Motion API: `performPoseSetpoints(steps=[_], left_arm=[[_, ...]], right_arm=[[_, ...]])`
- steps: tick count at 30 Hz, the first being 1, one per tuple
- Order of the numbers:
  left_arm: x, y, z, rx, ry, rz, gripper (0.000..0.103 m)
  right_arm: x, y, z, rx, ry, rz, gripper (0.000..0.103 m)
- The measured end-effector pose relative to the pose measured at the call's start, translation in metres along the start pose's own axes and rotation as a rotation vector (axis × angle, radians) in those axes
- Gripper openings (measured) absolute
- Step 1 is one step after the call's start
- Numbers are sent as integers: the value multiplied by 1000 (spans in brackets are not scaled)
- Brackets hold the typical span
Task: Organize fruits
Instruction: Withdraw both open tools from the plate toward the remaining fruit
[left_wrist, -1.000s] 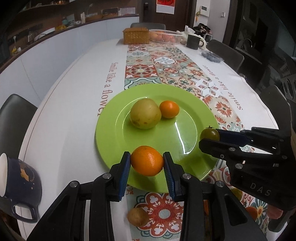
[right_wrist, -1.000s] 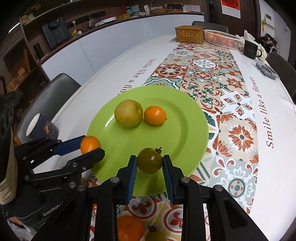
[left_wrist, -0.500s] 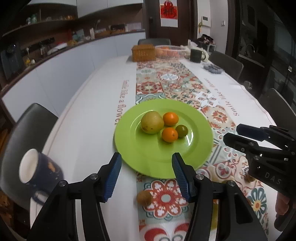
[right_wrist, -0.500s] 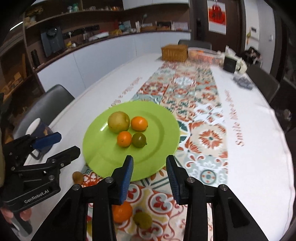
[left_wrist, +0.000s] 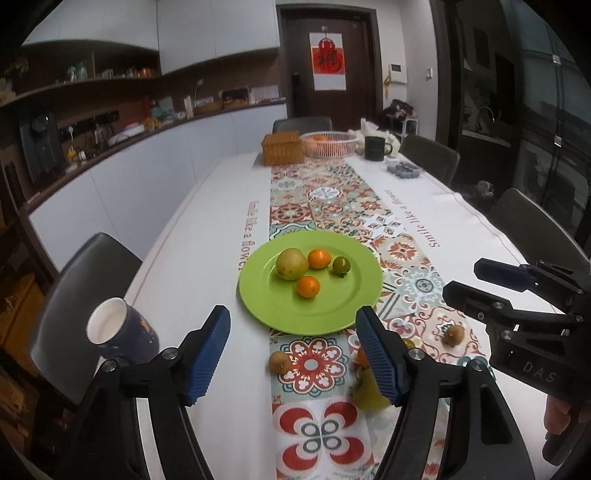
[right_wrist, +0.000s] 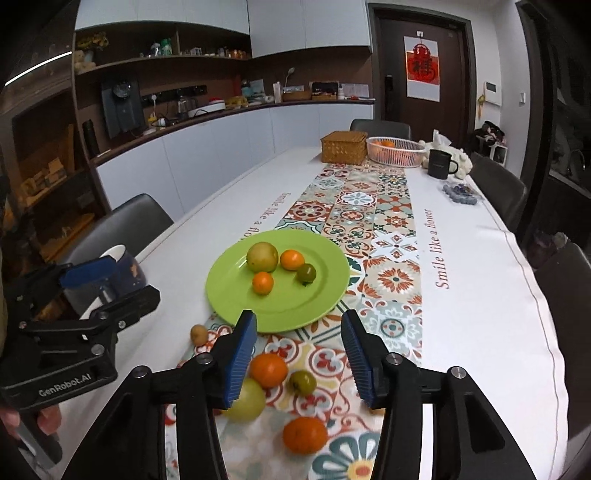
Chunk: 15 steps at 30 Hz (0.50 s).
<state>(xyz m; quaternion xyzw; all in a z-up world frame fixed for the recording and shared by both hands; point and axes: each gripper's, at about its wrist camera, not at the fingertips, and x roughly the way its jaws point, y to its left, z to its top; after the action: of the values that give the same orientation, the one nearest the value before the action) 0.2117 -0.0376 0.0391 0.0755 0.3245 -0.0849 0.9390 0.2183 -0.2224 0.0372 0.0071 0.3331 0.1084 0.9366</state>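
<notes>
Both the left hand-held gripper (left_wrist: 291, 349) and right hand-held gripper (right_wrist: 298, 356) are spreading, empty, their orange (left_wrist: 308, 287) and green tomato (left_wrist: 341, 265) now released onto the green plate (left_wrist: 258, 291); loose fruits remain

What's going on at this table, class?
A person holds a gripper in each hand and is sorting fruit onto a green plate. The plate holds a pear, two oranges and a green tomato. The left gripper and right gripper hold nothing, and their jaws are opening. More fruit waits on the tablecloth nearby, including an orange and a small brown fruit.
</notes>
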Motion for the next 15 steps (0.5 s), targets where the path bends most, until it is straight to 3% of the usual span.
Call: performPoseSetpoints(steps=[6, 15], left_arm=[[-26, -9, -12, 19, -26, -8, 77], [-49, -22, -38, 56, -51, -38, 82]], right_arm=[[-27, 2, -17, 3, -19, -7, 60], [-51, 5, -41, -37, -27, -22, 61]])
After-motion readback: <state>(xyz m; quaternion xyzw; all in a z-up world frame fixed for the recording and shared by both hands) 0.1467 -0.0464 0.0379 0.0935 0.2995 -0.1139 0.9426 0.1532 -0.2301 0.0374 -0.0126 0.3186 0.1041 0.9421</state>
